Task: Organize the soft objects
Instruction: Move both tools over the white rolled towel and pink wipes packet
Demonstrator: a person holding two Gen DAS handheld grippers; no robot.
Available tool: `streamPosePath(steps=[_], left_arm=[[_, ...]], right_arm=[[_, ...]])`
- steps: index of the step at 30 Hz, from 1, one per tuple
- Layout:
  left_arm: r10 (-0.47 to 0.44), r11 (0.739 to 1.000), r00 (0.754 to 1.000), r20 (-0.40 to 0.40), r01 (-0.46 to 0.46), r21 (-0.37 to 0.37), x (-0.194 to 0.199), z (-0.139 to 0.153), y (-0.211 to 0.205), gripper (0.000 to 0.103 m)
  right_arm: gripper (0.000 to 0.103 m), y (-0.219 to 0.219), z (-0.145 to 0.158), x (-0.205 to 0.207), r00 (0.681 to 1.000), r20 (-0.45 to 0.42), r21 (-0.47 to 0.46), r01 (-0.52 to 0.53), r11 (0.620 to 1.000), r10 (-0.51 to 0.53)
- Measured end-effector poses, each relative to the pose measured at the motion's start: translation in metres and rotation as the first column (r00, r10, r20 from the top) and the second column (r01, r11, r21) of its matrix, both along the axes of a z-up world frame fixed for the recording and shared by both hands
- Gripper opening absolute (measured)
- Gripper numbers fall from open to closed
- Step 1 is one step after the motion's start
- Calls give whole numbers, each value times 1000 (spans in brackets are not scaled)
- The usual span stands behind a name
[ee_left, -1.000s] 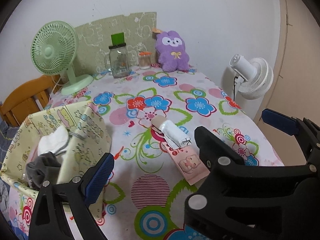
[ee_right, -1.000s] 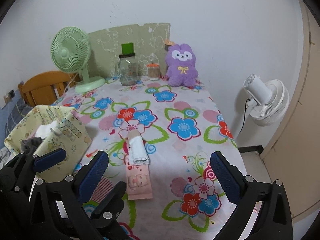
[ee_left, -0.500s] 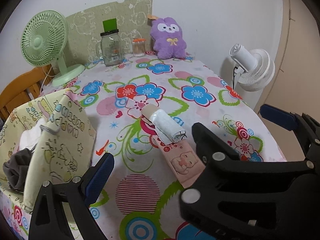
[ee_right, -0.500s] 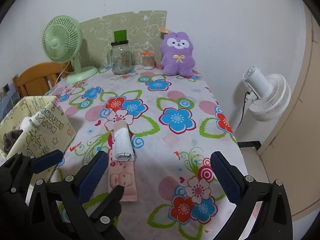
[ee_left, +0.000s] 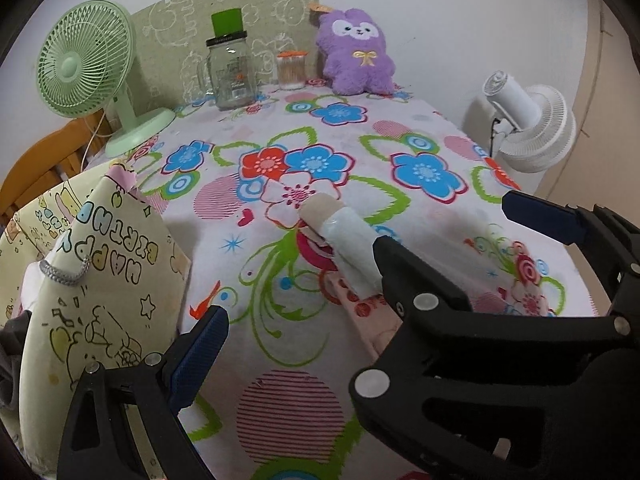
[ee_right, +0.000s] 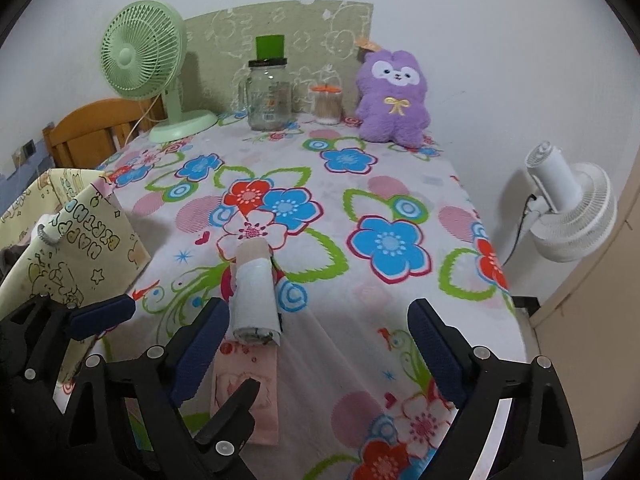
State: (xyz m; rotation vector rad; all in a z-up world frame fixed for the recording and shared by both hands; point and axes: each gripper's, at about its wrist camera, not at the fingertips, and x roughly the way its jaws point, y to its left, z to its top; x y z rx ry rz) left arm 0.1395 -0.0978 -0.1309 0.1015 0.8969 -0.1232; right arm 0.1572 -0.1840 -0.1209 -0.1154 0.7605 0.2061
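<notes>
A rolled white and beige cloth lies on a flat pink cloth on the flowered tablecloth. It also shows in the left wrist view, partly hidden behind the right gripper's body. A yellow "Happy Birthday" bag stands at the left with a grey cloth inside; it also shows in the right wrist view. My right gripper is open, its left finger just beside the roll's near end. My left gripper is open and empty, low over the table in front of the bag.
A green desk fan, a glass jar, a small toothpick holder and a purple plush stand along the back wall. A white floor fan stands off the table's right edge. A wooden chair is at left.
Both grippers have moved forward and lower toward the rolled cloth. The roll now sits close to the right gripper's left finger. Both stay open.
</notes>
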Motion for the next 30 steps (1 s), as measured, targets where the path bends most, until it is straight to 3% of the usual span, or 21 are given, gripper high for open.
streamPosePath(steps=[4, 12, 16, 23, 25, 30], left_arm=[[5, 1000, 1000, -7, -5, 5, 6, -3, 2, 95], [12, 1000, 1000, -19, -12, -14, 12, -7, 5, 95], [15, 999, 999, -29, -16, -35, 14, -8, 7, 95], [16, 998, 999, -41, -18, -55, 16, -9, 9, 95], [16, 998, 999, -43, -18, -58, 16, -9, 9, 95], [16, 998, 999, -43, -18, -59, 16, -9, 9, 96]], right_arm=[[81, 4, -5, 8, 999, -19, 13, -30, 999, 30], [78, 8, -13, 21, 995, -84, 13, -57, 998, 58], [60, 11, -16, 27, 988, -124, 25, -91, 996, 93], [45, 17, -23, 34, 972, -187, 61, -130, 990, 140], [31, 17, -24, 35, 970, -194, 60, -136, 989, 146], [22, 18, -24, 35, 972, -187, 55, -135, 989, 143]])
